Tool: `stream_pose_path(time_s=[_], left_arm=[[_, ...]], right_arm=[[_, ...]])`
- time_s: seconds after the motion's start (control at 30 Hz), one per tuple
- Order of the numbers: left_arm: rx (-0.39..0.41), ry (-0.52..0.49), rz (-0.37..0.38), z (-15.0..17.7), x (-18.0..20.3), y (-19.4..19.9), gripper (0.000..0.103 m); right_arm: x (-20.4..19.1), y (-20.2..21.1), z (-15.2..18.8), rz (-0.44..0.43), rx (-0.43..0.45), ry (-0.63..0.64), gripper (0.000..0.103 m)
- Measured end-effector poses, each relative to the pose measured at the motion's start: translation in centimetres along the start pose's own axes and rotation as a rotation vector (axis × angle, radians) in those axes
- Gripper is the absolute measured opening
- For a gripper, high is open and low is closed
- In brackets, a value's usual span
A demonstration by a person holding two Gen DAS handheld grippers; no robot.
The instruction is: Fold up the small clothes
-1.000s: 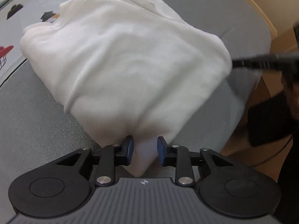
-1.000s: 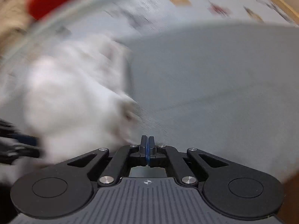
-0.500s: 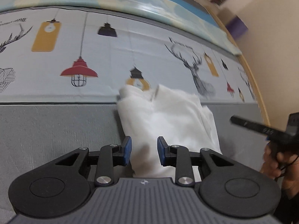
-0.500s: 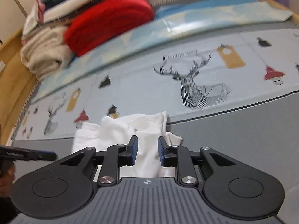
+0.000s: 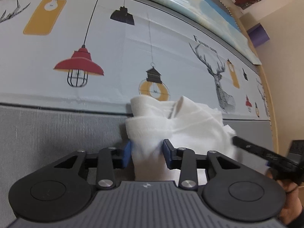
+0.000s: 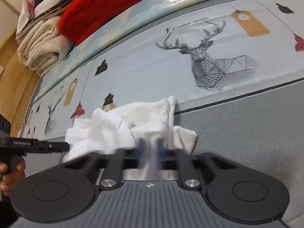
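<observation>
A small white garment [image 5: 182, 125] lies crumpled on the bed, across the line between the grey cloth and the printed sheet. My left gripper [image 5: 147, 153] is open, with a bunch of the white cloth between its blue pads, which stand apart. In the right wrist view the same garment [image 6: 121, 129] lies just ahead. My right gripper [image 6: 150, 148] is blurred; its pads stand close together with white cloth between them. Each gripper shows at the edge of the other's view.
A printed sheet [image 5: 114, 57] with lamps and deer covers the far part of the bed. Grey cloth [image 6: 247, 129] covers the near part. Folded towels [image 6: 38, 43] and a red blanket [image 6: 102, 5] are stacked at the back. The wooden bed edge [image 5: 269, 102] runs at the right.
Both grippers have moved closer to the garment. The right gripper's pads have come nearer together around the cloth. The left pads have stayed apart with cloth between them.
</observation>
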State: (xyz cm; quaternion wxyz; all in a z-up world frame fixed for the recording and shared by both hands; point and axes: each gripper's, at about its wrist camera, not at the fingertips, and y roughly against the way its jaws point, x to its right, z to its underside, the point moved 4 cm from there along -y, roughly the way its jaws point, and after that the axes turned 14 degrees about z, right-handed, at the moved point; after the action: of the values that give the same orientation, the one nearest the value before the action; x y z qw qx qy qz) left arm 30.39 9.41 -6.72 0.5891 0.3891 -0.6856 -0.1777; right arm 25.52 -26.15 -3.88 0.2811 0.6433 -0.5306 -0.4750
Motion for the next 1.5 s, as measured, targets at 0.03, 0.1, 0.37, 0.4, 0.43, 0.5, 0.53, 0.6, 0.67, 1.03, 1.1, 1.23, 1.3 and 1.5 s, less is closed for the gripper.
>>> stream_pose_path(time_s=[0.03, 0.1, 0.37, 0.4, 0.43, 0.5, 0.53, 0.6, 0.67, 1.03, 1.1, 1.23, 1.3, 1.5], left_arm=[[0.004, -0.017, 0.004, -0.2, 0.2, -0.1, 0.005], [0.053, -0.064, 0.007, -0.7, 0.9, 0.3, 0.004], [0.087, -0.216, -0.154, -0.6, 2.7, -1.3, 0.015], [0.096, -0.203, -0.172, -0.7, 2.5, -0.9, 0.018], [0.120, -0.188, -0.181, -0.9, 2.4, -0.2, 0.018], [0.168, -0.165, -0.147, -1.3, 2.6, 1.6, 0.018], [0.183, -0.164, -0.104, -1.4, 3.0, 2.5, 0.018], [0.169, -0.171, -0.006, -1.2, 3.6, 3.2, 0.018], [0.096, -0.191, 0.085, -0.5, 4.3, 2.7, 0.018], [0.044, -0.340, -0.143, 1.5, 4.9, -2.6, 0.006], [0.028, -0.320, -0.131, 1.5, 4.7, -3.2, 0.006], [0.010, -0.321, -0.176, 0.9, 4.5, -3.9, 0.007], [0.058, -0.338, -0.192, 0.6, 5.4, -2.2, 0.007], [0.047, -0.405, -0.125, 3.1, 8.0, 0.8, 0.011]], right_arm=[[0.2, 0.5, -0.2, 0.005, 0.029, -0.013, 0.005], [-0.1, 1.8, -0.5, 0.022, 0.112, -0.008, 0.004], [1.4, -0.8, 0.9, 0.214, 0.040, 0.025, 0.026], [1.5, -0.3, 0.7, 0.259, 0.071, 0.030, 0.029], [1.4, 0.6, 0.5, 0.270, 0.110, 0.035, 0.029], [1.1, 2.6, 0.1, 0.225, 0.166, 0.027, 0.028], [0.6, 3.8, 0.1, 0.189, 0.188, 0.037, 0.028], [-1.0, 5.5, 0.6, 0.097, 0.194, 0.121, 0.028], [-2.9, 6.5, 1.9, -0.002, 0.155, 0.243, 0.028], [-2.5, 2.8, 11.2, 0.045, -0.179, 0.606, 0.021], [-1.9, 3.1, 11.7, 0.039, -0.169, 0.596, 0.021], [-1.8, 3.8, 12.2, 0.026, -0.158, 0.595, 0.021], [-1.8, 4.1, 11.7, 0.006, -0.159, 0.580, 0.021], [-1.9, 6.3, 5.6, -0.114, 0.020, 0.356, 0.030]])
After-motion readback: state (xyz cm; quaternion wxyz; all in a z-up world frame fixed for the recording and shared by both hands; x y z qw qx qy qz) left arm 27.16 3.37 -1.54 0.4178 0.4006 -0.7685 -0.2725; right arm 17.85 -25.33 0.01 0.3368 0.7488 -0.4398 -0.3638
